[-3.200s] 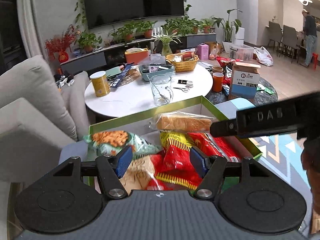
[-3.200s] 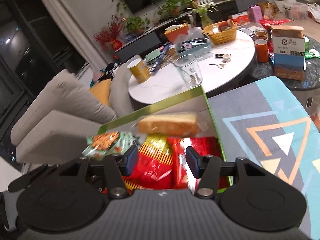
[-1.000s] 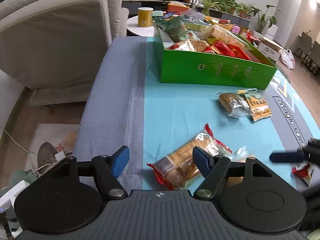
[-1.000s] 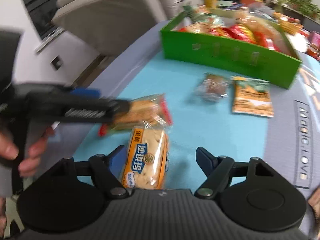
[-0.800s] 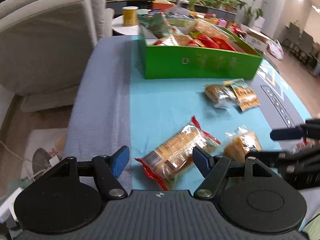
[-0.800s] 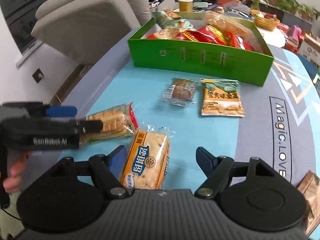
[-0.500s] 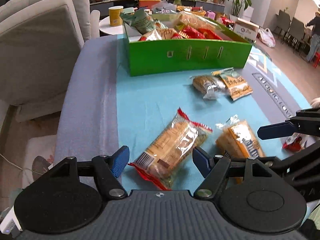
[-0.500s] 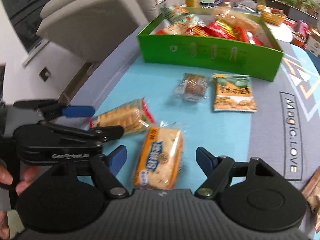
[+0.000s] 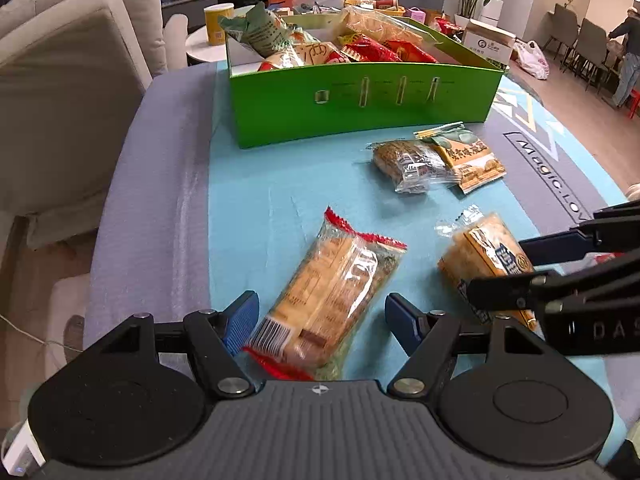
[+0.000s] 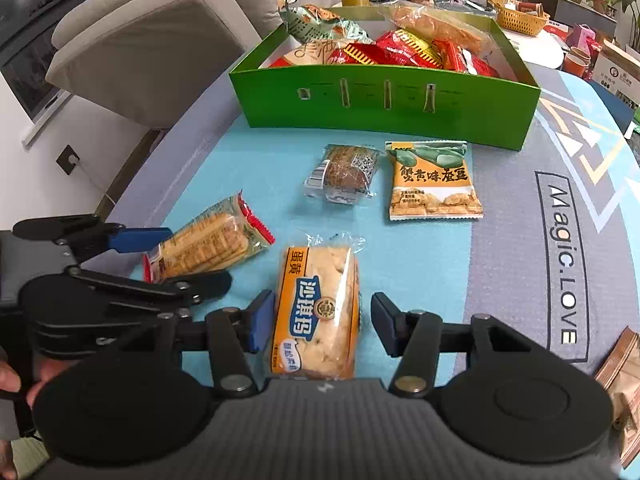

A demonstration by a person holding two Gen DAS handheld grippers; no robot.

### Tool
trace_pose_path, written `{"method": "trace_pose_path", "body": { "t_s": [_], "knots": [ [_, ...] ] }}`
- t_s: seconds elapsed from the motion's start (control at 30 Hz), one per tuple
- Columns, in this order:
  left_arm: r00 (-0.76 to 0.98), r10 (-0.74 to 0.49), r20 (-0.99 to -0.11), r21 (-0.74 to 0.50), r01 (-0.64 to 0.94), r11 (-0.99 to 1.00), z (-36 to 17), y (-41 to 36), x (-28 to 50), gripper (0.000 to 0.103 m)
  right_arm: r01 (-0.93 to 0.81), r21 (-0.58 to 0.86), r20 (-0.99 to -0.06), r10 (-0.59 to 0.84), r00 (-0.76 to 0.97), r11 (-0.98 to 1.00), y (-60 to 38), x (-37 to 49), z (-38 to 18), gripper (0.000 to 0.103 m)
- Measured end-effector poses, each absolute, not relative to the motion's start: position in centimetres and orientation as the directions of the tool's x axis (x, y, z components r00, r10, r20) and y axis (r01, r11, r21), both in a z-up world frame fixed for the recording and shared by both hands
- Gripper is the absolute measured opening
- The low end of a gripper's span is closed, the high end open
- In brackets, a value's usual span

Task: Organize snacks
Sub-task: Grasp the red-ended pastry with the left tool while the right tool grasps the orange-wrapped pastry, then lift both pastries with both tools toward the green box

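Note:
A clear cracker packet with red ends lies on the blue mat between the pads of my left gripper, which is open and does not touch it. An orange-labelled cake packet lies between the fingers of my right gripper. Its jaws are closing, with the pads still just clear of the wrapper. Each gripper shows in the other's view: the right gripper and the left gripper. The green box full of snacks stands behind.
A brown cake in clear wrap and an orange-green packet lie in front of the box. A brown packet sits at the right edge. A grey sofa stands left; a white round table is behind.
The left gripper has come closer over the cracker packet, which now lies between its pads. The right jaws have narrowed around the cake packet.

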State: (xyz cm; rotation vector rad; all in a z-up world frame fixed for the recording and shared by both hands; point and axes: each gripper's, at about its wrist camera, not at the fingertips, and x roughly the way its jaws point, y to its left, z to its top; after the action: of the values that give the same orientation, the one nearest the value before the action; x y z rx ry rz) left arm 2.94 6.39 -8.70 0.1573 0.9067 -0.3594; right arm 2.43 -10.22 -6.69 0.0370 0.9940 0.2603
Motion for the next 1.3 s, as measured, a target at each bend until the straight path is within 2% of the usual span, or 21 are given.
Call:
{"method": "trace_pose_path", "body": {
  "t_s": [0.13,0.17,0.27,0.3,0.37,0.7,1.3],
  "knots": [
    [0.583,-0.221,-0.782,-0.001,0.353,0.936,-8.8,6.1,3.1,0.063,-0.200,0.142,-0.827,0.227,0.515,0.969,-10.0,2.7,-7.2,0.055],
    [0.587,-0.222,-0.779,-0.006,0.347,0.938,-8.8,6.2,3.1,0.055,-0.201,0.143,-0.828,0.228,0.513,0.969,-10.0,2.8,-7.3,0.055],
    [0.598,-0.217,-0.771,-0.008,0.332,0.943,-8.6,6.5,3.1,0.042,-0.218,0.129,-0.821,0.228,0.524,0.967,-9.9,2.9,-7.7,0.051],
    [0.598,-0.219,-0.771,-0.013,0.329,0.944,-8.6,6.5,3.1,0.040,-0.222,0.134,-0.819,0.234,0.524,0.966,-9.8,2.9,-7.6,0.047],
    [0.594,-0.224,-0.773,-0.028,0.320,0.947,-8.4,6.6,3.2,0.037,-0.216,0.141,-0.810,0.238,0.536,0.966,-9.9,3.0,-7.4,0.045],
    [0.643,-0.246,-0.725,-0.053,0.304,0.951,-5.6,6.2,2.9,0.036,-0.155,0.185,-0.735,0.242,0.633,0.970,-11.4,3.4,-4.8,0.045],
    [0.727,-0.286,-0.624,-0.073,0.311,0.948,-0.3,3.4,5.7,0.036,-0.144,0.223,-0.629,0.255,0.735,0.964,-13.7,6.0,0.5,0.045]
  ]
}}
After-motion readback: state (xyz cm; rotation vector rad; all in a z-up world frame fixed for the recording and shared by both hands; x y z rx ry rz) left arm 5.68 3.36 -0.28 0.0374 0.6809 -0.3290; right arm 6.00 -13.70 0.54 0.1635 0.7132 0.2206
